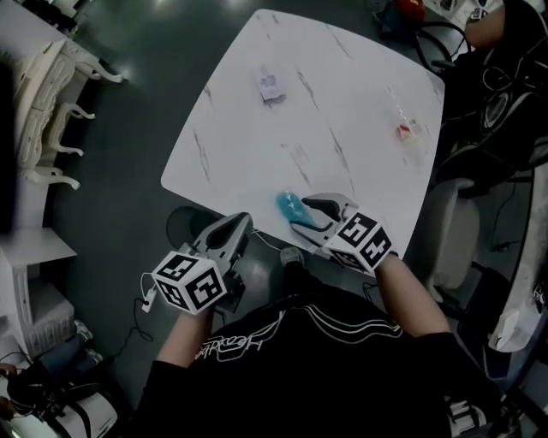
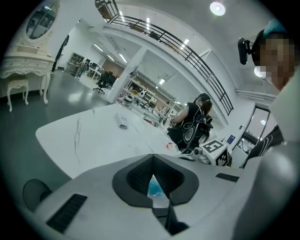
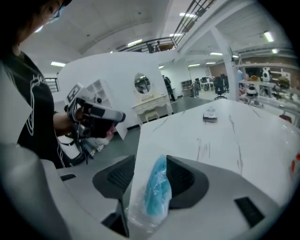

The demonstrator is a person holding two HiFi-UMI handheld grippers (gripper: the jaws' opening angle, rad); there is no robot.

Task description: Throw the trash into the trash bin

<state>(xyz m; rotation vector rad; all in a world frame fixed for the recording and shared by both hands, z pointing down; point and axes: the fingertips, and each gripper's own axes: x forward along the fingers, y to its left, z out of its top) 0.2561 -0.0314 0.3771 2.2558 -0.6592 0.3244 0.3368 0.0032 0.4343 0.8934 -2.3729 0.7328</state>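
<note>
A blue piece of trash in clear plastic [image 1: 289, 208] lies at the near edge of the white marble table [image 1: 342, 171]. My right gripper [image 1: 301, 214] is open with this bag [image 3: 157, 194] between its jaws; a gap shows on the bag's left side. My left gripper [image 1: 242, 222] hangs just off the table's near edge, left of the bag, shut and empty. Through the chink in its pads [image 2: 140, 176] the blue bag [image 2: 154, 187] shows. Further up the table lie a small pale packet [image 1: 271, 87] and a red and clear wrapper [image 1: 408, 130].
A dark round object [image 1: 187, 229] sits on the floor under the table's near left edge; whether it is a bin I cannot tell. White ornate furniture [image 1: 51, 111] lines the left. A grey chair [image 1: 454, 231] and a seated person [image 1: 488, 26] are at the right.
</note>
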